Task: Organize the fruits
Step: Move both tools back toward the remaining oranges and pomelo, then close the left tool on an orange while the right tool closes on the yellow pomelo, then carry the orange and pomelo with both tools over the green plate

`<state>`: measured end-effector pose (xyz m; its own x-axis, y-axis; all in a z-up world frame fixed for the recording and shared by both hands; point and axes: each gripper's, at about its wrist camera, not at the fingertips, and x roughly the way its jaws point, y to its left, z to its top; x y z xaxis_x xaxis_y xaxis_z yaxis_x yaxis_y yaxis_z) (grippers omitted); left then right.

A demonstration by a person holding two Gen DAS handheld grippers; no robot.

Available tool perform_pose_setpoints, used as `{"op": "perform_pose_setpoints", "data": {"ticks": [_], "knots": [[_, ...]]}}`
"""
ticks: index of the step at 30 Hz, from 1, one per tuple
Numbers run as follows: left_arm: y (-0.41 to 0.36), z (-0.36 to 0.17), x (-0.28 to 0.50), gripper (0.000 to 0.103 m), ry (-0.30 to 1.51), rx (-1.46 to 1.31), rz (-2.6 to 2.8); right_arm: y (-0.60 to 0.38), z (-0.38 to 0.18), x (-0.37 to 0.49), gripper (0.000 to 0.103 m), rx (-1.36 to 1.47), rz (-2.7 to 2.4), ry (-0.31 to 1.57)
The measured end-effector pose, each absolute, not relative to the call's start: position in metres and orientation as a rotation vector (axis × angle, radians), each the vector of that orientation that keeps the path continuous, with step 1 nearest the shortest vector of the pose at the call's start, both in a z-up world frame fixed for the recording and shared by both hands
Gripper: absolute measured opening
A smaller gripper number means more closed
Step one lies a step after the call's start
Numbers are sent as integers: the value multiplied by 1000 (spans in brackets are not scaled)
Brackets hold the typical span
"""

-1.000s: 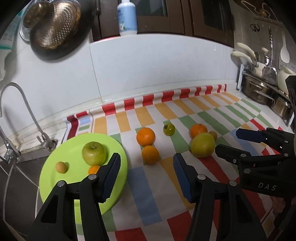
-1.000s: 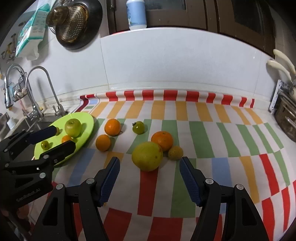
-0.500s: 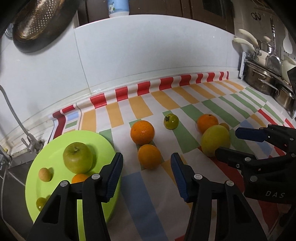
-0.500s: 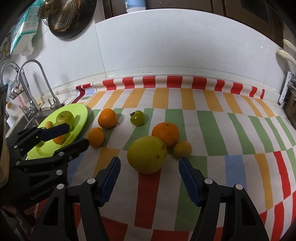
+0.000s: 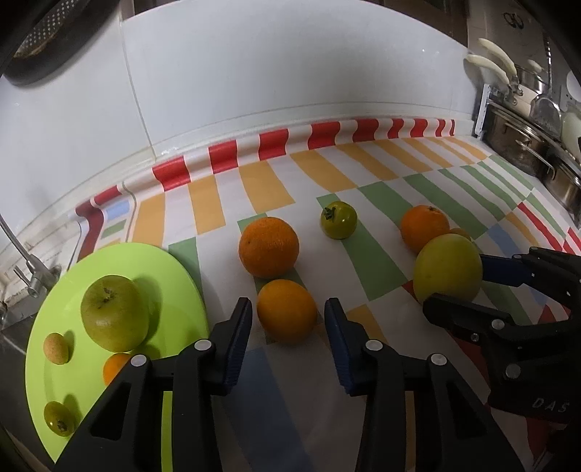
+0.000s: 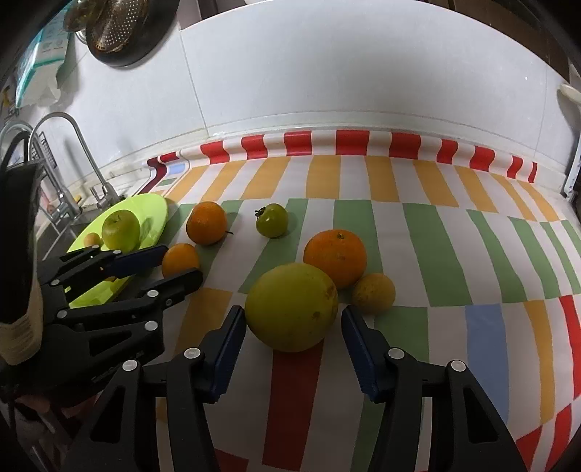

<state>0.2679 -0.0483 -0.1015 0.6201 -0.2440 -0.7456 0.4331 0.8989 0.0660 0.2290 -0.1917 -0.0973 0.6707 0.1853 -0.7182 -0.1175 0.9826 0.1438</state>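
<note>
My left gripper is open, its jaws on either side of a small orange on the checked cloth, not touching it. My right gripper is open around a large yellow-green fruit. A lime-green plate at the left holds a green apple and three small fruits. A bigger orange, a green tomato and another orange with a small yellowish fruit lie loose on the cloth.
A sink with a tap lies left of the plate. Steel pots stand at the far right. A white tiled wall backs the counter, with a colander hanging above.
Both grippers have moved forward and down. The small orange now sits between the left jaws and the large yellow-green fruit between the right jaws. Both stay open.
</note>
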Motion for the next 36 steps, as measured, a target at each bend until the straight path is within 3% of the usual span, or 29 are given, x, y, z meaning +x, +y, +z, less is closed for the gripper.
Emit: {"op": "perform_pose_setpoints", "data": {"ticks": [18,36], "knots": [[-36,-89,259,34,805,203,-360,-189,-94,226,52,81,165,813],[-12,-48,207,34,717,148,-301,-177,-51,190,52,63,194,716]]}}
